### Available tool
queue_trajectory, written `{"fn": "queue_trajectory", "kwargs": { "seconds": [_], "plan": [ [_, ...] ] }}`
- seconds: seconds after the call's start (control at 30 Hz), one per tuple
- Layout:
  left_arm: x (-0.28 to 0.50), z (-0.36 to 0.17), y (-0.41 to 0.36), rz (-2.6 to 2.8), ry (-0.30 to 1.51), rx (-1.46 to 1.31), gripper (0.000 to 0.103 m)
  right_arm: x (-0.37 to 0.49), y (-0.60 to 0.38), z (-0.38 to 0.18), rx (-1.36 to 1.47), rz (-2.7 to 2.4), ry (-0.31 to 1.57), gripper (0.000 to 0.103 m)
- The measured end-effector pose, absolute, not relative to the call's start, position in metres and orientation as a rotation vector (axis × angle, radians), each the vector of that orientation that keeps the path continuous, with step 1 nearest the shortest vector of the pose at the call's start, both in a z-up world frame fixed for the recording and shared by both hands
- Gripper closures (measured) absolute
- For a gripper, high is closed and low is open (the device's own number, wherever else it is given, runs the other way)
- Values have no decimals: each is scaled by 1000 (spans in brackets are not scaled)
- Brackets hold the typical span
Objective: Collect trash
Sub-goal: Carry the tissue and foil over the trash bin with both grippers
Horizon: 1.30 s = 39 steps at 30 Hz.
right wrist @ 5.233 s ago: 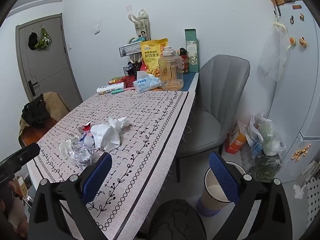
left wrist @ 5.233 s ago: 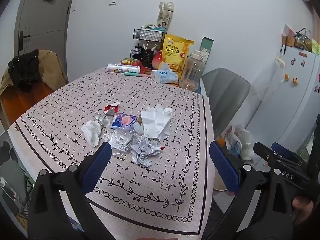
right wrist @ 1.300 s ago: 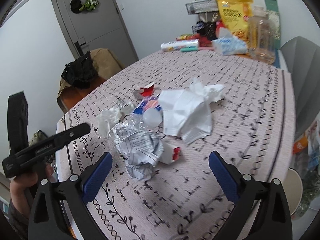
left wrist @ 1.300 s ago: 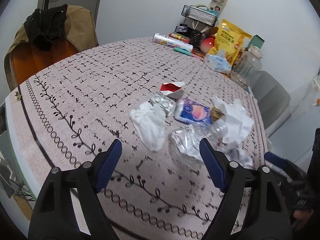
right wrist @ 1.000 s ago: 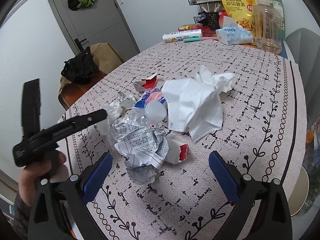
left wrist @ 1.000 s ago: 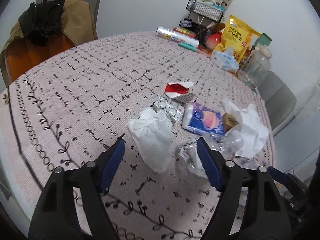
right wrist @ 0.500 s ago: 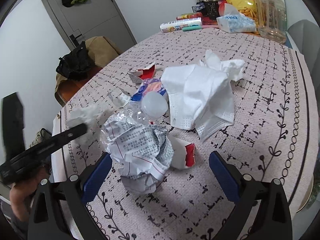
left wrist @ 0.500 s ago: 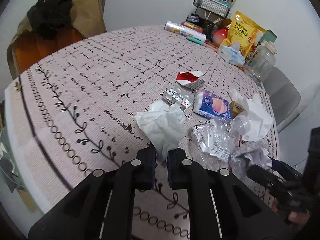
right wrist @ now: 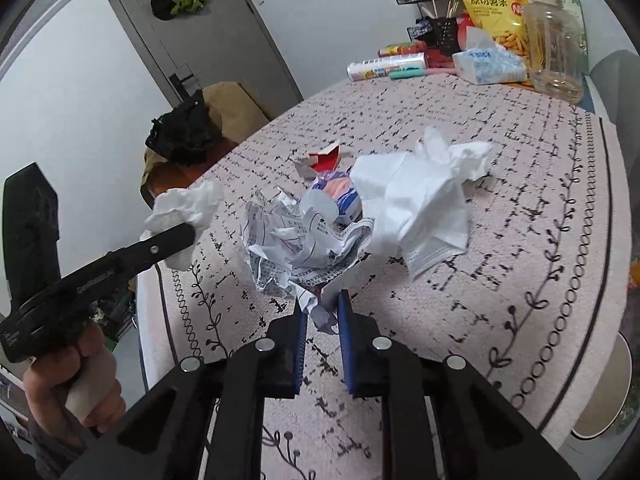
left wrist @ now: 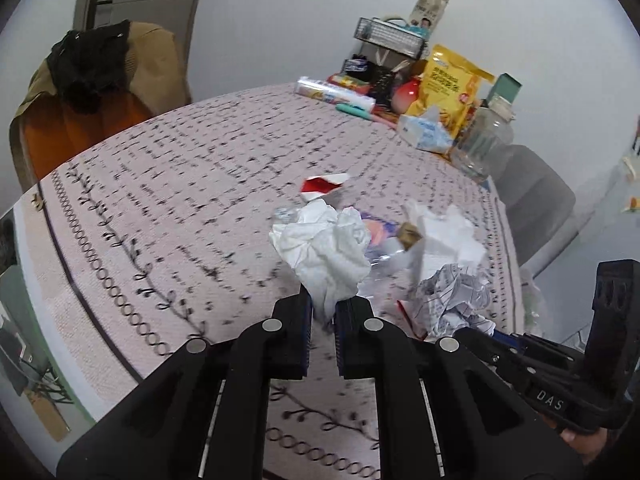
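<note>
My left gripper (left wrist: 322,312) is shut on a crumpled white tissue (left wrist: 324,248) and holds it above the table; the tissue also shows in the right wrist view (right wrist: 184,208). My right gripper (right wrist: 322,310) is shut on the edge of a crumpled printed paper (right wrist: 296,244). Behind that paper lie a white face mask and tissue (right wrist: 420,196), a blue and pink packet (right wrist: 340,196), a clear plastic bottle (right wrist: 316,204) and a red and white carton scrap (right wrist: 324,158).
The table (right wrist: 520,264) has a patterned pink cloth. Snack bag (right wrist: 492,4), tissue pack (right wrist: 488,66) and clear jar (right wrist: 556,36) stand at the far end. A bin (right wrist: 604,396) stands on the floor to the right. A chair with clothes (left wrist: 96,80) is at the left.
My left gripper closed on the tissue and lifted it off the table. My right gripper moved in and closed on the crumpled printed paper.
</note>
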<state>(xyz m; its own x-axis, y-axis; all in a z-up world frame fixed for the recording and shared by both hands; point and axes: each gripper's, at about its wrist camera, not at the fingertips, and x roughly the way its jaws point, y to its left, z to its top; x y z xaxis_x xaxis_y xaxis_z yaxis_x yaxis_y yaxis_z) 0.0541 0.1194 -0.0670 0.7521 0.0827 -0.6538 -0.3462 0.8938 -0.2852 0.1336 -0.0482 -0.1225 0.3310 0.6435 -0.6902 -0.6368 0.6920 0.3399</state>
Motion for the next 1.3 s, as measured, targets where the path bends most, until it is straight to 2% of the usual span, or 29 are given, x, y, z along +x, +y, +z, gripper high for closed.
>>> {"fn": "queue_trajectory", "kwargs": {
  "seconds": [0.4, 0.77, 1.07, 1.3],
  "plan": [
    [83, -51, 70, 117, 670, -359, 93, 126, -110, -90, 89, 791, 816, 88],
    [144, -44, -11, -42, 703, -281, 93, 156, -206, -84, 180, 587, 755, 88],
    [188, -48, -82, -161, 742, -214, 93, 181, -296, -101, 248, 359, 730, 88],
    [218, -55, -129, -221, 785, -168, 93, 197, -355, -134, 331, 249, 774, 88]
  ]
}}
